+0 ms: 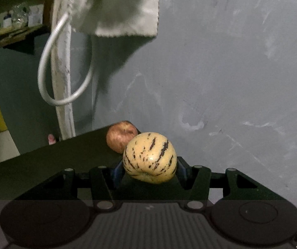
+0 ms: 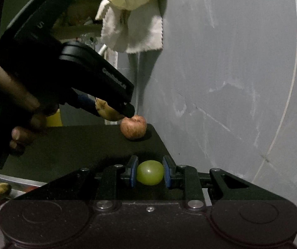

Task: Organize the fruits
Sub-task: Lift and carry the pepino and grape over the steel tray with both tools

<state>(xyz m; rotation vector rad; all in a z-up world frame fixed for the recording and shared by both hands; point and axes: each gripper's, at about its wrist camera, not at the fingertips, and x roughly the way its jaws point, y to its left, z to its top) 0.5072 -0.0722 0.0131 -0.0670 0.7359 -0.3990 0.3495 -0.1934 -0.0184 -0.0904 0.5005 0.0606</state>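
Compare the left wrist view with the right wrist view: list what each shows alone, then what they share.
Left only: the looped white cable; the left gripper shut on the cream, dark-streaked round fruit.
Right only: the right gripper shut on the small green grape; a hand; the metal tray.
Both: the reddish apple, dark table, white towel.

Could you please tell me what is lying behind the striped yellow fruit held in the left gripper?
A red apple sits on the dark table behind the striped yellow fruit, which covers the apple's right side.
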